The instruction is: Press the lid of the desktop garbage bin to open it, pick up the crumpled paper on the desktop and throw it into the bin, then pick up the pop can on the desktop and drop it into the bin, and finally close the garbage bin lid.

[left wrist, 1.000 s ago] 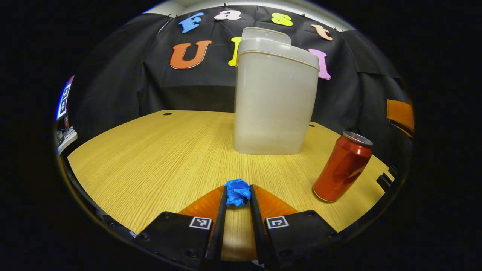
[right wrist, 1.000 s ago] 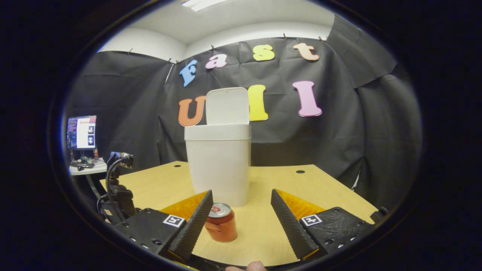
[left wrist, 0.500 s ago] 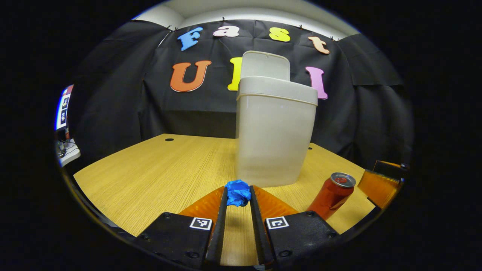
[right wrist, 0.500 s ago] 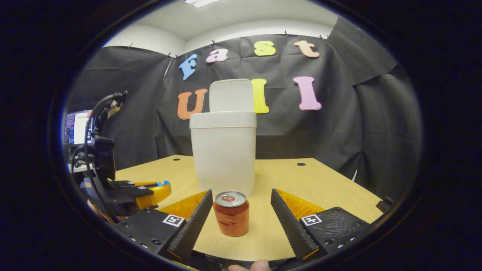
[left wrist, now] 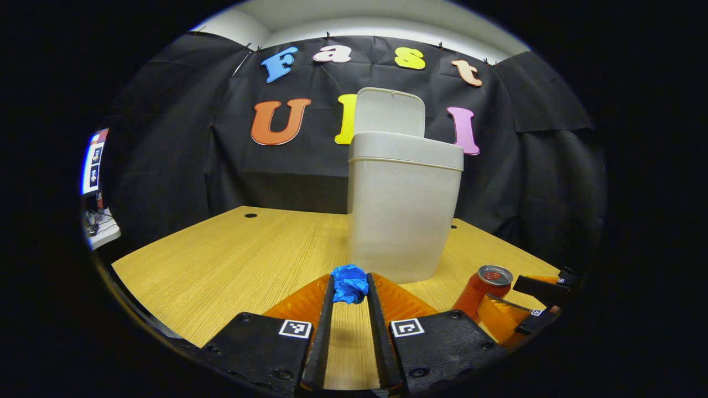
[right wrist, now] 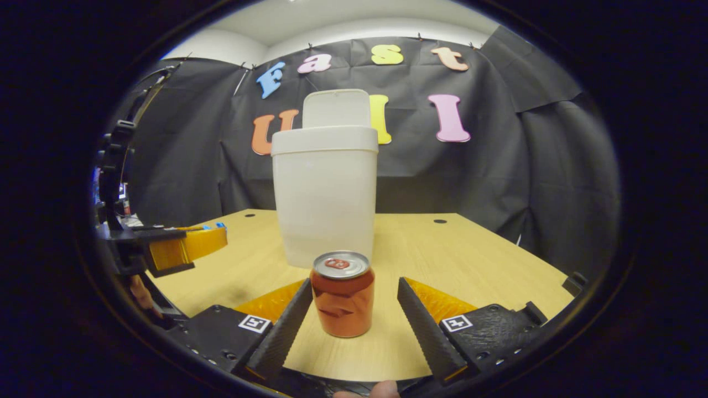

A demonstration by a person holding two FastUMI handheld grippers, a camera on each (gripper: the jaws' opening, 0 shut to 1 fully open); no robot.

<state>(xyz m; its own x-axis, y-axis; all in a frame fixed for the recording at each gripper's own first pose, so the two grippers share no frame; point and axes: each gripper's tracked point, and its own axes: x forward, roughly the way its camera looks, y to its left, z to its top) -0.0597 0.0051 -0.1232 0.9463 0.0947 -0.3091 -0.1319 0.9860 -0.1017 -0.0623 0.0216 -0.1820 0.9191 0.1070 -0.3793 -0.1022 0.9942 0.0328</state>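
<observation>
Since the earlier frames the left gripper view has lifted a little, so the garbage bin [left wrist: 404,207] now sits lower at centre with its lid [left wrist: 389,111] standing open, while the left gripper [left wrist: 349,287] at bottom centre is clamped on the blue crumpled paper [left wrist: 349,283] above the wooden desktop [left wrist: 232,260]; the pop can [left wrist: 484,286] stands at lower right beside the right gripper [left wrist: 525,309]. In the right gripper view the pop can [right wrist: 342,294] has grown larger and stands upright on the desktop [right wrist: 470,265] between the spread fingers of the right gripper [right wrist: 354,309], neither touching it, with the bin [right wrist: 325,193] behind at centre. The left gripper [right wrist: 182,246] is at middle left, the black cloth wall [right wrist: 498,166] and white ceiling [right wrist: 332,22] are behind, and a fingertip [right wrist: 381,391] is at the bottom edge.
</observation>
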